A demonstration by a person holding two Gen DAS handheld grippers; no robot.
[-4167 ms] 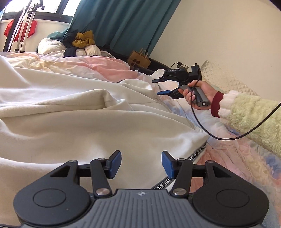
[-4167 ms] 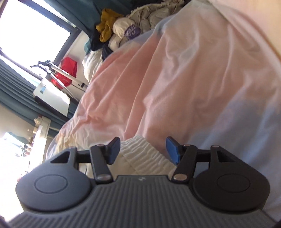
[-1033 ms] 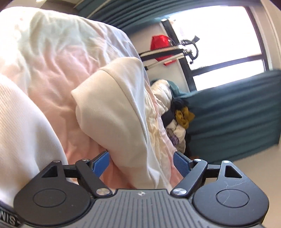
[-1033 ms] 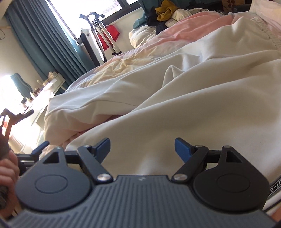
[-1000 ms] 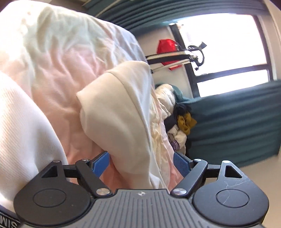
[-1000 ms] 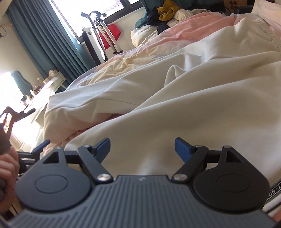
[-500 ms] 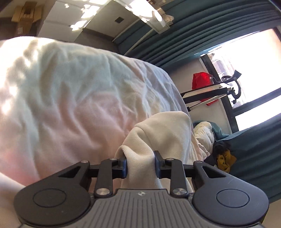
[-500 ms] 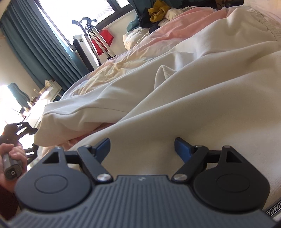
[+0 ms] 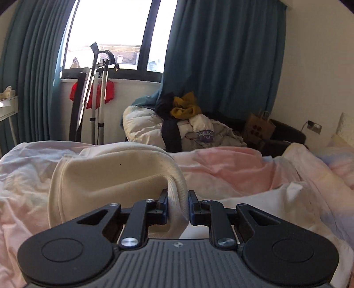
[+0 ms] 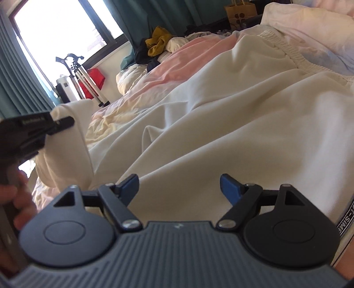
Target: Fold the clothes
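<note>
Lying spread across the bed (image 10: pixel 298 20) is a cream garment (image 10: pixel 221 133), seen at full stretch only from the right wrist, where its elastic waistband (image 10: pixel 287 53) is shown far up on the right. One end of it is pinched between the jaws of the left gripper (image 9: pixel 178 206), which have just been closing and are now clamped on a thick fold; the cloth is seen looping up and over to the left from there. The lifted end is also caught in the right view, at the left edge, beside the left gripper and the fingers (image 10: pixel 20 199) around its handle. The right gripper (image 10: pixel 179 188) is held over the garment with its jaws wide apart and nothing gripped. Only in the left view are the window (image 9: pixel 110 33), the teal curtains (image 9: pixel 221 66) and the pile of clothes (image 9: pixel 188 124) seen straight on
</note>
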